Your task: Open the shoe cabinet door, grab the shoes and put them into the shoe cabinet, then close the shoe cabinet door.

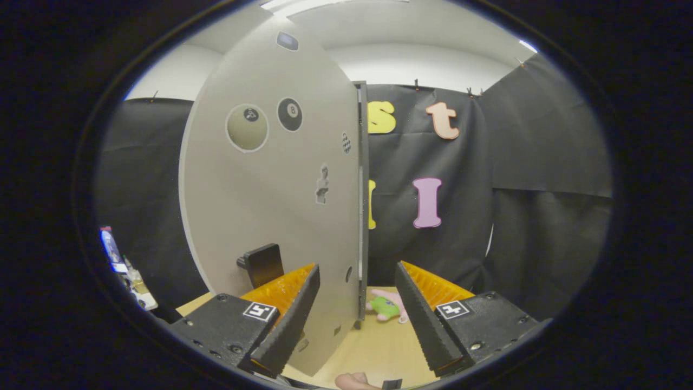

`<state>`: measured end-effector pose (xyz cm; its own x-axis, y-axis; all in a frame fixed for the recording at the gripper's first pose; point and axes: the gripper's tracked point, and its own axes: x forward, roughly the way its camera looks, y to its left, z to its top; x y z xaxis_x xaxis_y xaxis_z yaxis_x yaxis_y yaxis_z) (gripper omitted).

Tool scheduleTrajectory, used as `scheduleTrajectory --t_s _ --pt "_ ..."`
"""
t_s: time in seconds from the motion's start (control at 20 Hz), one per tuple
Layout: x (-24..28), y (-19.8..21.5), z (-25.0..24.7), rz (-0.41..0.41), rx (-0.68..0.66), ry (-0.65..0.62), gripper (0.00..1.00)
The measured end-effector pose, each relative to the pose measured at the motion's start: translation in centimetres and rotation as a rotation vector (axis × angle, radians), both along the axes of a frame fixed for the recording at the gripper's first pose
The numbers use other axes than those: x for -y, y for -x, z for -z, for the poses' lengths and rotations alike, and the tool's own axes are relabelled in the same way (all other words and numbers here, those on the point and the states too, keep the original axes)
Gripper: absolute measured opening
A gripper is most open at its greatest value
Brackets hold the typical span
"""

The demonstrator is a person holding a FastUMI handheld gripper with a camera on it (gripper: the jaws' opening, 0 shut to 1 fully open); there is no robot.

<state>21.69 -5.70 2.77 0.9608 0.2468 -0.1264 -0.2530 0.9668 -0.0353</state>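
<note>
My claw (357,303) is spread wide, gripping nothing. The free edge of the shoe cabinet door (270,206) stands in the gap between my two fingers, nearer the left finger (289,319) than the right finger (419,319); I cannot tell whether the left one touches the panel.

As I judge it, the door is swung out toward me, since I look along its grey face and down its thin edge, so the opening step seems done or nearly so. The black handle (263,264) sits low on the door face, just beyond my left finger and not held. I see no shoe inside a cabinet from here; the cabinet body itself I cannot make out. So I take the grabbing, the placing and the closing all to be ahead of me.

A small green and pink thing (387,309) lies on the wooden floor (373,352) just past the door's bottom corner, between my fingers and a little beyond them. It may be one of the shoes, but it is too small for me to be sure. Another pinkish thing (354,381) shows at the very near edge beneath my claw.

My hand holds the claw low, close to the floor, roughly level and pointing straight ahead at the door's edge, with the black cloth wall (514,162) behind.
</note>
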Motion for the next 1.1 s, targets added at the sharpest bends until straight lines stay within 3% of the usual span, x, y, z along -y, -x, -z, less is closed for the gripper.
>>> scheduleTrajectory --t_s 0.25,0.6,0.9,1.1 --pt "-1.2 -2.7 1.4 0.077 -0.006 -0.050 0.93" --pt "-4.7 -2.3 2.1 0.050 0.004 -0.148 0.93" --pt "-8.7 -3.1 3.8 0.050 0.011 -0.122 0.93" --pt "-12.9 -4.0 4.2 -0.006 0.029 -0.116 0.93"
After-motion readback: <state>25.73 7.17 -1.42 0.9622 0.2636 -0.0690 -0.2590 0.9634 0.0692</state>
